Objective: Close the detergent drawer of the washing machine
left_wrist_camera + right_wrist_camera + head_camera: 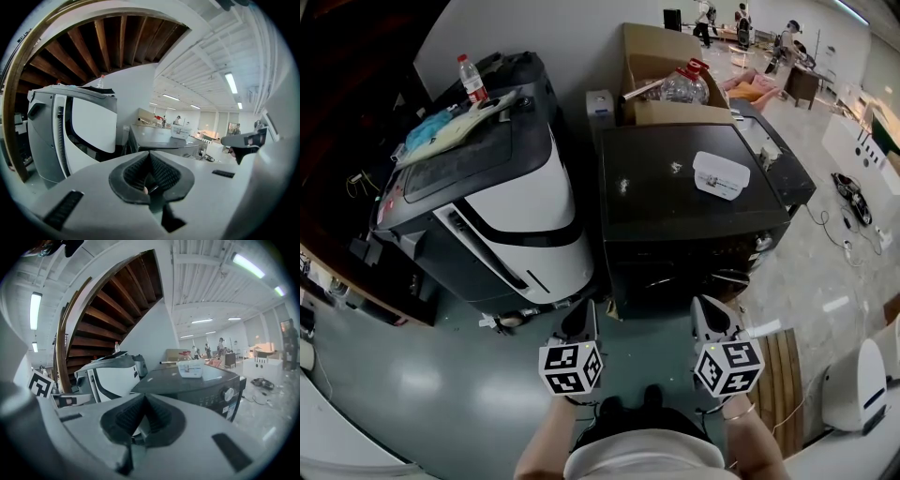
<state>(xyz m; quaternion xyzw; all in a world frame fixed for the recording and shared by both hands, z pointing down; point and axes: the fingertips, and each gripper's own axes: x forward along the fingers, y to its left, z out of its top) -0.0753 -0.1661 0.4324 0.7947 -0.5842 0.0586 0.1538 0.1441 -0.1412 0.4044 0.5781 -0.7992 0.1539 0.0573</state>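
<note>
Grey floor (pixel 394 375) carries: dark washing machine (pixel 666 206), white-grey machine (pixel 534 187), cardboard box (pixel 652 52).

Head view from above, looking steeply down on the top of the washing machine (pixel 675 202) and the white appliance (pixel 516 178) beside it, both gripper views low, near level, set back from the machines' fronts, left one further left, all three views sharing both machines

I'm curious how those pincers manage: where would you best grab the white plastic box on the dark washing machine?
Probably the white box across its narrow width, jaws on its two long walls, coming down from above with the right gripper, which is nearer. It lies flat and oblong on the washing machine, with room all round.
</note>
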